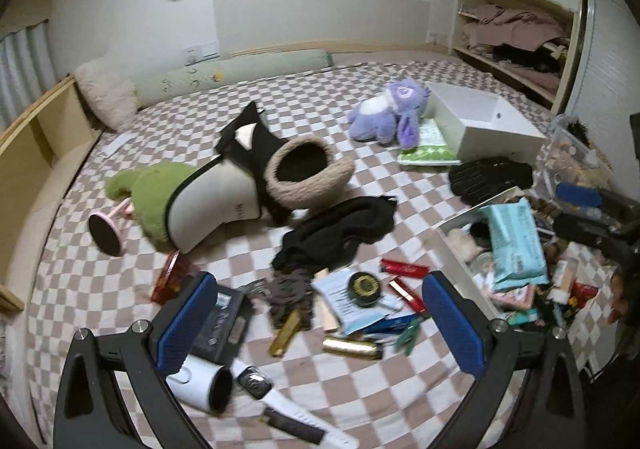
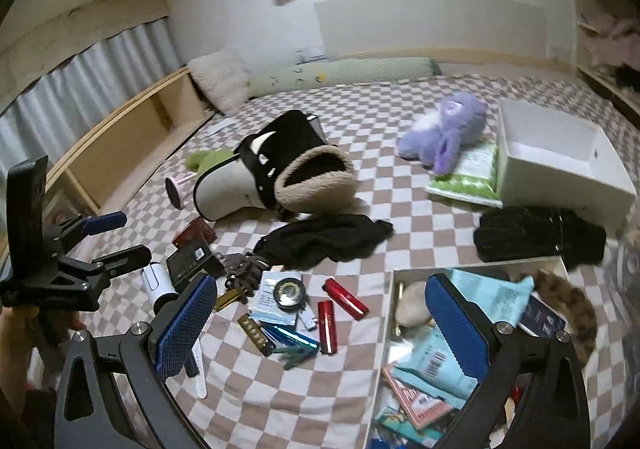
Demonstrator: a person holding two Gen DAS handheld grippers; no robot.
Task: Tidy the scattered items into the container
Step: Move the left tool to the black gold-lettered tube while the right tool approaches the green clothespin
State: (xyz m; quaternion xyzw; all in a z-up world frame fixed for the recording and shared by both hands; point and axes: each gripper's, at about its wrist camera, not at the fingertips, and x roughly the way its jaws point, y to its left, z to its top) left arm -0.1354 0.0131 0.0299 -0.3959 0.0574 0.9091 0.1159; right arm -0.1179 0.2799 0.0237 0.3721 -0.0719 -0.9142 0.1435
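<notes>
Container: white open box, rectangular, near right on the checked bedspread. It already held a pale blue wipes pack, card packets and small jars, so the task looked part done.

Left to tidy, in a loose heap just left of the box: two glossy red lighters, a round black tin on a paper packet, a gold tube, a green clip, a bunch of dark keys, a flat black box, a white cylinder and a watch with a white strap.

Farther off: black soft cloth, a fleece-lined boot, a purple plush toy, a green pack, black knit gloves, a second white box, which appeared empty.

Left gripper: fingers spread, empty, above the heap.

Right gripper: fingers spread, empty, spanning the heap and the box's left wall.
</notes>
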